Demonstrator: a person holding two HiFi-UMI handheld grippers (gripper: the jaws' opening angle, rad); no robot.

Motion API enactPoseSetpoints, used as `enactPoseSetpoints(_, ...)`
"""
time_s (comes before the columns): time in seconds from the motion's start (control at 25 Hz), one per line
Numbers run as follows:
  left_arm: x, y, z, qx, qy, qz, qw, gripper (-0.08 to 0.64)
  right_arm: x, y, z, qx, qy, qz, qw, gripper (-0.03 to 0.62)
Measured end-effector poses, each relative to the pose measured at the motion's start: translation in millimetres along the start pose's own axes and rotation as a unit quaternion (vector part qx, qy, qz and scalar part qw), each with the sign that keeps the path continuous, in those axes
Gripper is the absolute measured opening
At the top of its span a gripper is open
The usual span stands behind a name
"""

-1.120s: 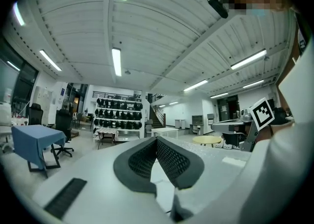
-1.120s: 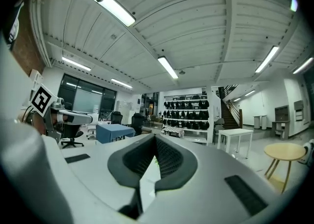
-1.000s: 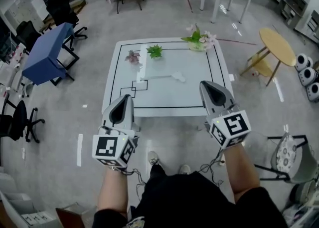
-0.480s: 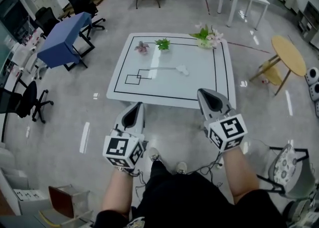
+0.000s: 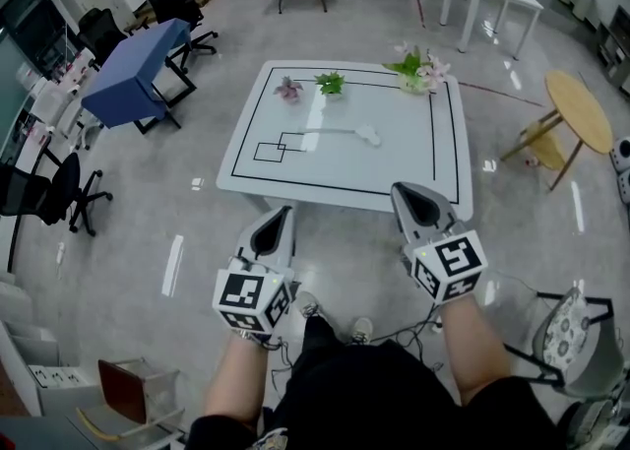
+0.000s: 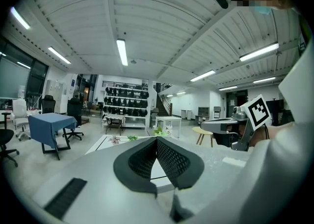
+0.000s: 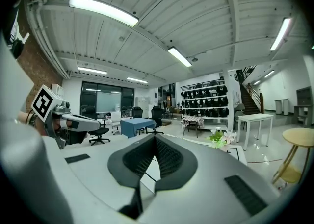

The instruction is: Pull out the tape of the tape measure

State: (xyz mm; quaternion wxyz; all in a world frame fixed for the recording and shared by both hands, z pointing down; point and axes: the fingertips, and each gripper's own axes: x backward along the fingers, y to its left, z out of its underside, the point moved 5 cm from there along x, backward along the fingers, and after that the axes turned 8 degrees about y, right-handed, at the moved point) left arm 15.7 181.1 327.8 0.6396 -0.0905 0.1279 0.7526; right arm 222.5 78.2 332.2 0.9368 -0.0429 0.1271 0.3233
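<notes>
A small white tape measure (image 5: 368,135) lies near the middle of the white table (image 5: 443,158), with a pale strip running left from it. Both grippers hang short of the table's near edge, over the floor. My left gripper (image 5: 280,217) is shut and empty, and its dark pads meet in the left gripper view (image 6: 157,142). My right gripper (image 5: 417,202) is shut too, with nothing between its jaws (image 7: 155,140). Each gripper view shows the other gripper off to the side. The tape measure does not show in either gripper view.
A pink flower (image 5: 288,90), a green plant (image 5: 330,82) and a flower bunch (image 5: 419,68) stand along the table's far edge. A blue table (image 5: 133,69) and office chairs (image 5: 44,192) are at the left. A round wooden table (image 5: 576,108) and a stool (image 5: 571,330) are at the right.
Both grippers have sunk a little and the left one has drifted right. The table now sits higher in the head view. Jaws stay shut.
</notes>
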Motion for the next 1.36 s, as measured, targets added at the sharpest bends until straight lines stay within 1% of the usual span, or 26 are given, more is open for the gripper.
enactPoseSetpoints(0.44, -9, -3, 1, 0.005, 0.001, 0.004, 1.0, 0.003, -2, -5, 1, -0.004, 0.012, 0.001, 1.0, -0.005)
enactPoseSetpoints(0.68, -10, -6, 1, 0.005, -0.001, 0.006, 1.0, 0.003, -1, -6, 5, -0.004, 0.006, -0.001, 1.0, -0.005)
enactPoseSetpoints(1.36, -7, -12, 0, 0.001, -0.002, 0.007, 1.0, 0.003, 7, -7, 3, -0.004, 0.012, 0.002, 1.0, -0.005)
